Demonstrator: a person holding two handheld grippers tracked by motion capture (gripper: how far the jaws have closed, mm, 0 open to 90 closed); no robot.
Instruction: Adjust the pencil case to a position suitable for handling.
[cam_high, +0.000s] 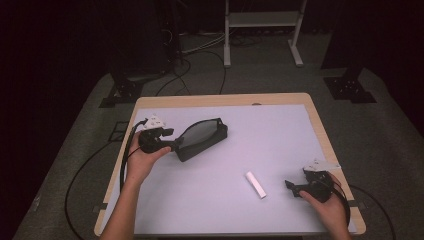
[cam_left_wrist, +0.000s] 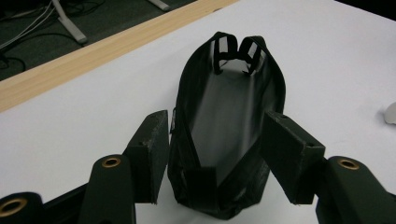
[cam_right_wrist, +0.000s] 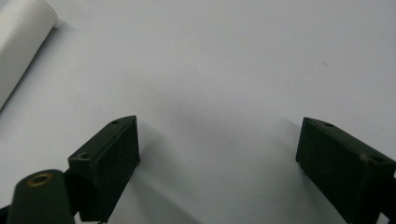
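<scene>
Packing had barely begun: our left gripper clamped the open pouch near the table's left edge, while our right gripper stood wide and empty by the white tube, not yet picked up.

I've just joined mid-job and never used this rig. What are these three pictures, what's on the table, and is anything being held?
A person holds a two-jaw gripper in each hand. The high view looks down on the white-topped wooden table; the other two look along each gripper's black jaws. The left gripper has the near end of a black mesh pouch between its jaws, seemingly pinched. The right gripper is open and empty, resting beside a white cylindrical tube lying flat.
</scene>
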